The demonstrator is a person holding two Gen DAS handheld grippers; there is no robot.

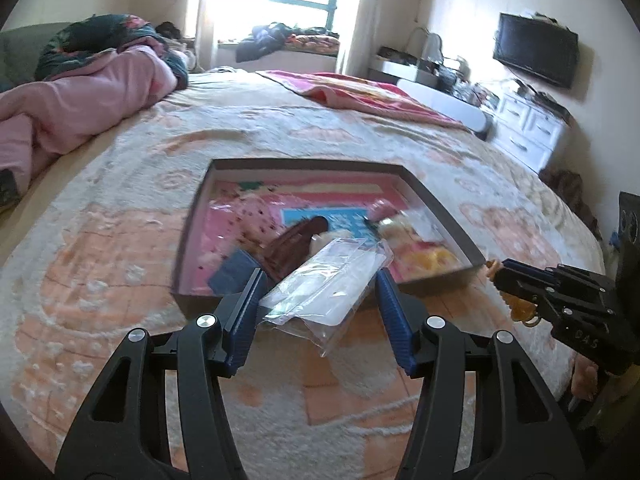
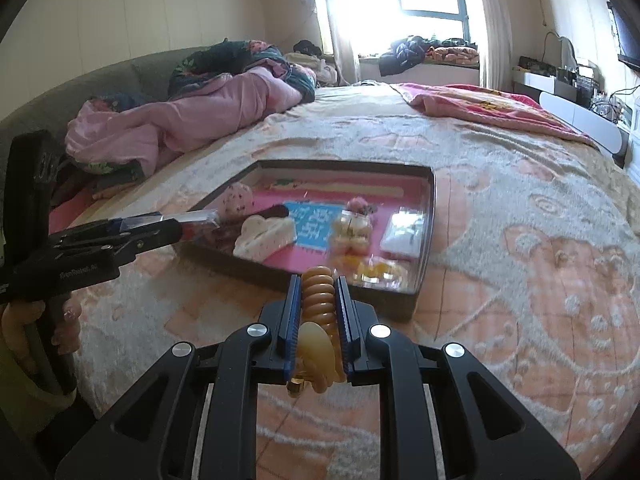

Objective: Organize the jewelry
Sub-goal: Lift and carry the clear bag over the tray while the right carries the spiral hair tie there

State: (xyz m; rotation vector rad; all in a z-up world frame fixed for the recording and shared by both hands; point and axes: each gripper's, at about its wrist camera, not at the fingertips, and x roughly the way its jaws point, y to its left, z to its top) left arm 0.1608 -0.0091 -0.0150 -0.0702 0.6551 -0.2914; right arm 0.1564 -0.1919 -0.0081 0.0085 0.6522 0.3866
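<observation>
A shallow dark tray (image 1: 444, 204) with a pink floor lies on the bed; it also shows in the right wrist view (image 2: 431, 216). In it lie a brown hair clip (image 1: 292, 244), a cream hair clip (image 2: 264, 236), a small white packet (image 2: 404, 232) and yellow pieces (image 2: 376, 270). My left gripper (image 1: 318, 280) holds a clear plastic bag (image 1: 328, 284) between its blue pads, over the tray's near edge. My right gripper (image 2: 318, 292) is shut on an amber spiral hair tie (image 2: 318, 296), just before the tray's near edge.
The bed has a peach and cream patterned blanket (image 1: 120, 260). A pink quilt (image 1: 80, 100) is heaped at the far left, a red blanket (image 1: 360, 92) at the far end. A white dresser (image 1: 528, 128) and a wall TV (image 1: 536, 54) stand right.
</observation>
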